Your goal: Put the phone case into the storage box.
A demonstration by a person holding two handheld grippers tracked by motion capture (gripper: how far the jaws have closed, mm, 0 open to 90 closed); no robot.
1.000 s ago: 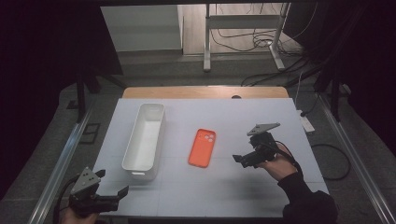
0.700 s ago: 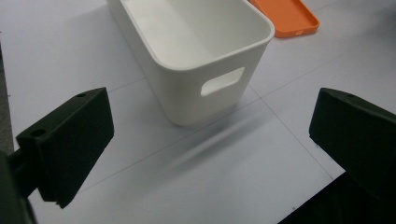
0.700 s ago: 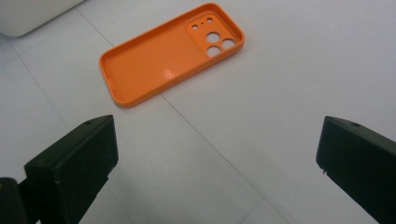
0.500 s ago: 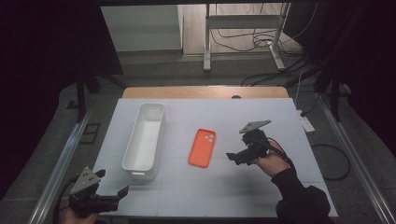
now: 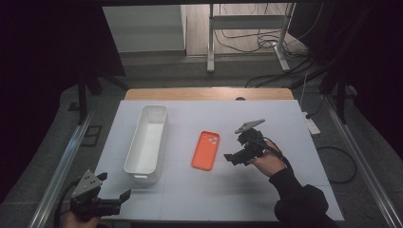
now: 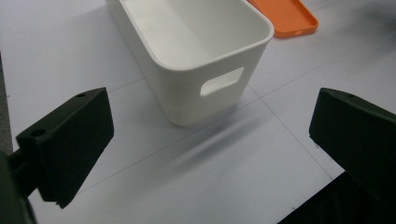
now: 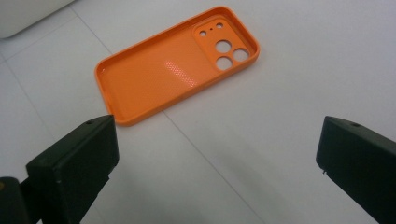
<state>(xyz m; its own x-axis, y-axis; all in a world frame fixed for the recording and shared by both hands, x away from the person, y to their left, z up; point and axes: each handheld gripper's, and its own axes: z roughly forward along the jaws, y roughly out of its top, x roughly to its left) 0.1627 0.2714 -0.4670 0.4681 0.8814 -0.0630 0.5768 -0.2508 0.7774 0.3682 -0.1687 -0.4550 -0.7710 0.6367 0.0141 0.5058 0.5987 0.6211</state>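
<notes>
On table (image 5: pixel 285 123): white bin (image 5: pixel 147 140) empty, orange phone case (image 5: pixel 206 150) beside.

I see the orange phone case (image 7: pixel 175 70) as soft-looking plastic or rubber, its inner face finely dotted and a little glossy, with one small bright reflection. The white rectangular plastic bin (image 6: pixel 196 51) looks smooth, with a soft satin sheen on its walls. The white table top (image 5: pixel 294 199) is matt and smooth, crossed by thin grid lines; behind it a light brown wooden edge (image 5: pixel 209 93) shows. The jaws of my right gripper (image 7: pixel 219 163) and left gripper (image 6: pixel 210 154) look like black matt hard plastic, slightly grainy. A grey plate (image 5: pixel 249 125) on the right gripper looks dull and flat
</notes>
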